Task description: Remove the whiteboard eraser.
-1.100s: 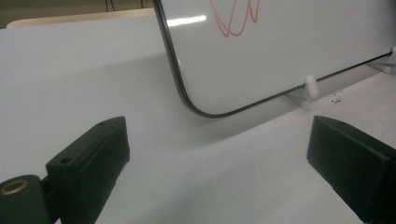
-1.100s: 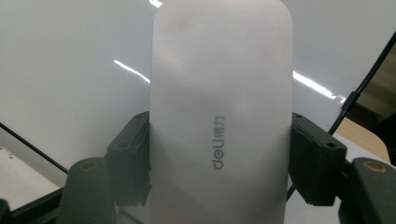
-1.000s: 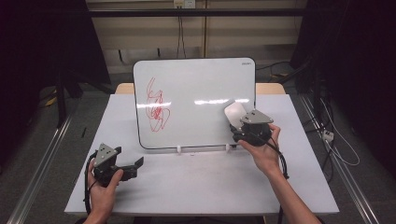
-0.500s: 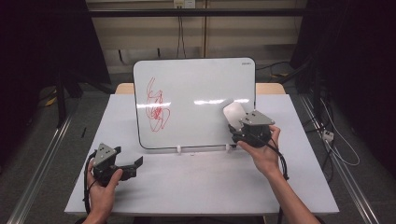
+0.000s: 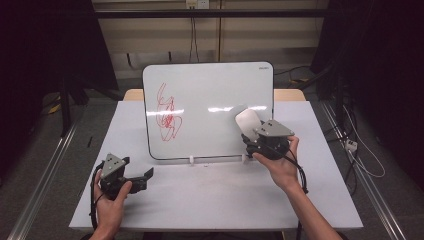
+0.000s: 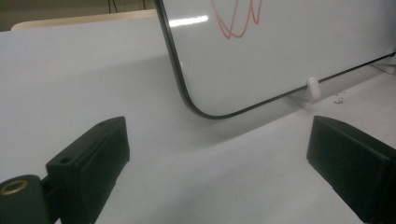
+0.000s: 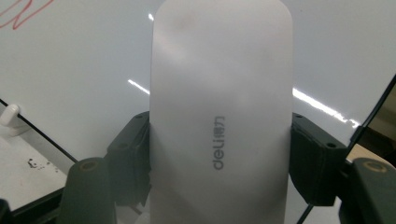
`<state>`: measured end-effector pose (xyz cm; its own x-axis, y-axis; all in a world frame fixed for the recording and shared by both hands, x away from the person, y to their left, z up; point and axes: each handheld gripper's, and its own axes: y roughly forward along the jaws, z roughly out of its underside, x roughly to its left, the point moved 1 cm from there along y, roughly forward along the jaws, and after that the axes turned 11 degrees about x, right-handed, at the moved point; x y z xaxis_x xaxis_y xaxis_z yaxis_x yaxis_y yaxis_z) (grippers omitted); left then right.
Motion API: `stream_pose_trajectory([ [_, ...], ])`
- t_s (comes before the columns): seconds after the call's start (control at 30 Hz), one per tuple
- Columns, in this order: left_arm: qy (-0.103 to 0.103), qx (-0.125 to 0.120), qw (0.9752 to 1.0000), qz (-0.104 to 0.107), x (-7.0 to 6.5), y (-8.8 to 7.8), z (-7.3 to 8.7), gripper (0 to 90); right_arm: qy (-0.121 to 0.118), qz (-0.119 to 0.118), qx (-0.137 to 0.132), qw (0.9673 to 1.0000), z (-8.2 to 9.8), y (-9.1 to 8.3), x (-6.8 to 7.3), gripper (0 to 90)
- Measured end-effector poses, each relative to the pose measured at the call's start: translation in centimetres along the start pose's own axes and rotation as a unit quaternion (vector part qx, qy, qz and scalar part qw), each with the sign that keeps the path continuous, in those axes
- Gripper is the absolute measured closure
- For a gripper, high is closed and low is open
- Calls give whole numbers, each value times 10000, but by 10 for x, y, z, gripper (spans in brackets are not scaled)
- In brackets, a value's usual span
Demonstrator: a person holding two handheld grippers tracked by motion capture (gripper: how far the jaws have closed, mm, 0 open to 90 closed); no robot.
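A whiteboard [image 5: 210,107] stands propped on the white table [image 5: 215,195], with a red scribble [image 5: 167,114] on its left part. My right gripper [image 5: 249,131] is shut on a white eraser [image 5: 247,120], held up in front of the board's lower right area. In the right gripper view the eraser [image 7: 219,107] sits upright between both black jaws, with the board [image 7: 74,70] close behind it. My left gripper [image 5: 142,176] rests low on the table at the front left, jaws wide apart and bare. Its own view looks at the board's lower left corner [image 6: 196,105].
White clips [image 5: 191,160] hold the board's bottom edge. Small dark specks [image 6: 338,98] lie on the table near a clip [image 6: 313,87]. Dark curtains and floor rails flank the table; cables [image 5: 360,150] trail on the floor at the right.
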<state>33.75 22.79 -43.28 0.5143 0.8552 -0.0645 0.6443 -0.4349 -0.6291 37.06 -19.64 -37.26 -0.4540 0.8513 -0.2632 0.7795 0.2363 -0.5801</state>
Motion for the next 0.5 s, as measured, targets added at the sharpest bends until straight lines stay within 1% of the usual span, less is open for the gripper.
stream_pose_trajectory([
  [0.33,-27,-9,10000,-5,1,0,0,59,-130,-134,-126,9997,-10,1,10,317],
  [0.5,-12,15,10000,-7,1,0,1,59,-185,-170,-166,9995,-18,5,17,317],
])
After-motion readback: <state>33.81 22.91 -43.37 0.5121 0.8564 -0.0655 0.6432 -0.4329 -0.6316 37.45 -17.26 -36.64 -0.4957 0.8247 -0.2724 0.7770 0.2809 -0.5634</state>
